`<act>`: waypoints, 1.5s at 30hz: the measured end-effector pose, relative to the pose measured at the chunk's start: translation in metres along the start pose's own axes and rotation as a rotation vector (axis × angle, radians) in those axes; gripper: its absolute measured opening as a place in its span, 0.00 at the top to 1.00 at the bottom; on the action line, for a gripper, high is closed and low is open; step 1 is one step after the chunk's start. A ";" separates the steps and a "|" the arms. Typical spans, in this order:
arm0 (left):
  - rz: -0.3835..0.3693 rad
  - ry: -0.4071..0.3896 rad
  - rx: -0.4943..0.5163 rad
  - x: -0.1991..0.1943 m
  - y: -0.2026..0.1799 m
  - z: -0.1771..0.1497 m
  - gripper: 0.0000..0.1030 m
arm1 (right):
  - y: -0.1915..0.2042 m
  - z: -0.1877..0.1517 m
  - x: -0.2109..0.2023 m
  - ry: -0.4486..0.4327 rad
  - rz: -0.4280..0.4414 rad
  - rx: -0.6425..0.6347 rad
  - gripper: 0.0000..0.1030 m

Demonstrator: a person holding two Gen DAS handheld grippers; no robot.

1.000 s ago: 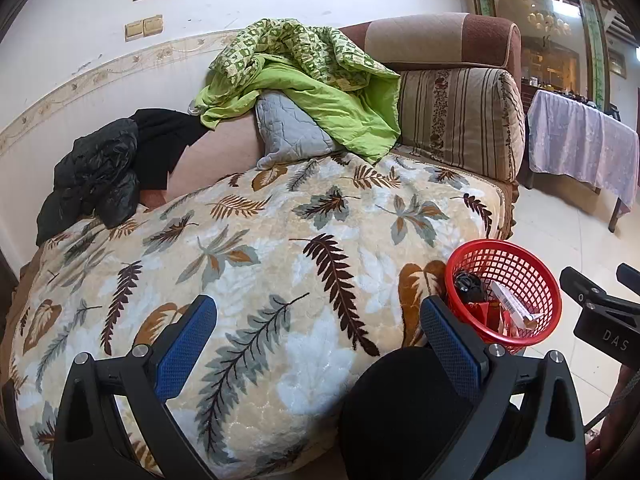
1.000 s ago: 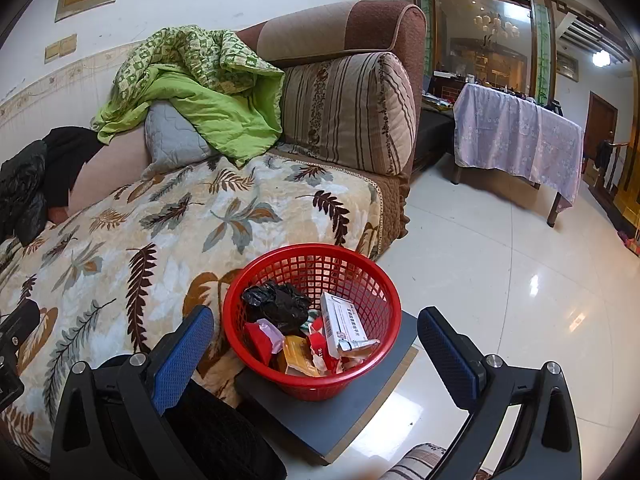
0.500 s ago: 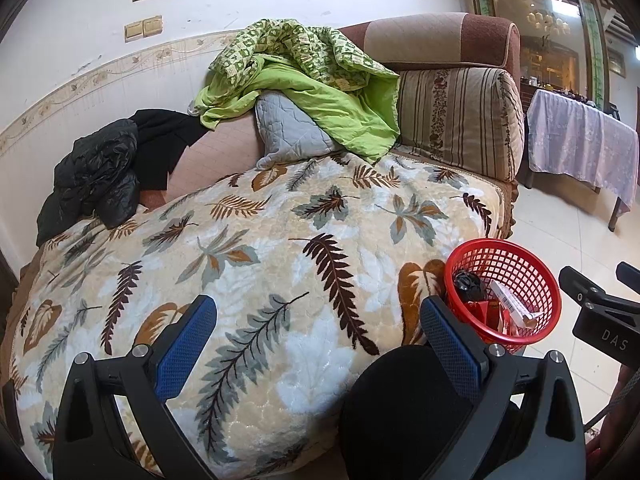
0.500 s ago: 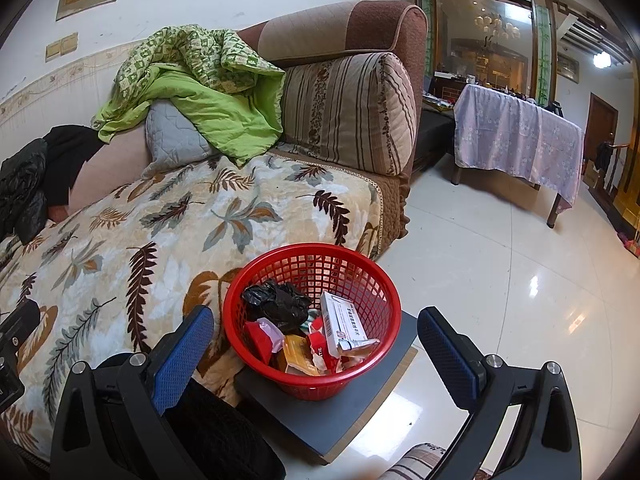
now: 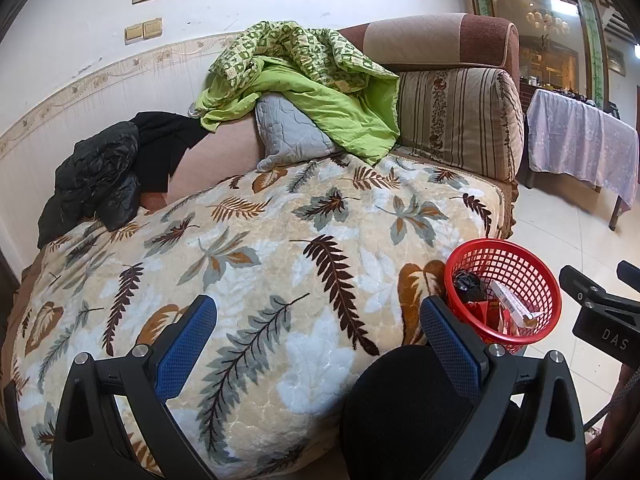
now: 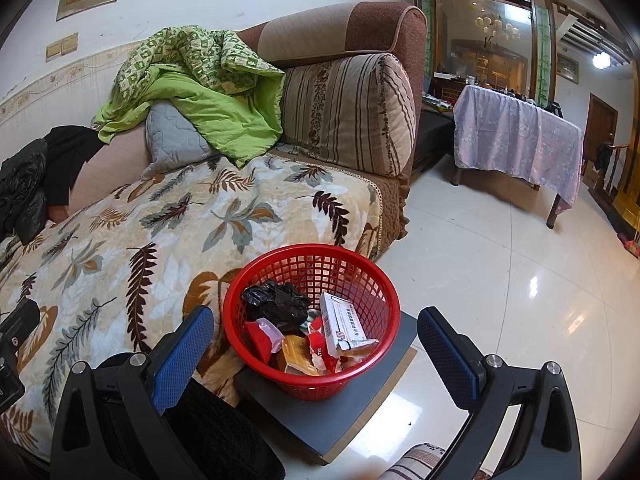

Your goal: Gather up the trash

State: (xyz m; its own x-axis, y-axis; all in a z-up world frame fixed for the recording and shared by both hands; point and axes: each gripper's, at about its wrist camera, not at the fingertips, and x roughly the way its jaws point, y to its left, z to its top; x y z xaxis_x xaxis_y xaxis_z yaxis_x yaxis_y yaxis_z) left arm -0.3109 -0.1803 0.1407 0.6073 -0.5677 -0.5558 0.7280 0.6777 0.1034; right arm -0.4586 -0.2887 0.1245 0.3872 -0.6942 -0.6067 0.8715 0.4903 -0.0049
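A red mesh basket point(image 6: 372, 280) stands on a grey board point(image 6: 360, 412) beside the sofa. It holds a crumpled black bag point(image 6: 276, 300), a white carton point(image 6: 342, 324) and red and orange wrappers point(image 6: 296, 354). The basket also shows in the left wrist view point(image 5: 520, 268). My right gripper point(image 6: 316, 344) is open and empty, held in front of the basket. My left gripper point(image 5: 316, 340) is open and empty over the leaf-patterned blanket point(image 5: 240, 260), left of the basket.
The sofa carries a green quilt point(image 5: 320, 92), a grey pillow point(image 5: 288, 136), a striped cushion point(image 5: 460, 120) and black clothes point(image 5: 104, 172). A black knee point(image 5: 404, 408) sits below the left gripper. A cloth-covered table point(image 6: 516, 140) stands across the glossy tiled floor point(image 6: 520, 300).
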 end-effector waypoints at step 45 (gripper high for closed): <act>0.007 -0.011 -0.005 -0.003 -0.001 -0.002 0.02 | 0.002 0.004 -0.002 -0.012 0.006 -0.031 0.00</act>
State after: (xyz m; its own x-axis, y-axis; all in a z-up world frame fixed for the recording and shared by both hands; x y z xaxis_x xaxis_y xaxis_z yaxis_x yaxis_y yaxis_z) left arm -0.3138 -0.1783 0.1412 0.6161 -0.5679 -0.5458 0.7219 0.6843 0.1029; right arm -0.4563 -0.2883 0.1292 0.3964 -0.6973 -0.5972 0.8593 0.5108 -0.0259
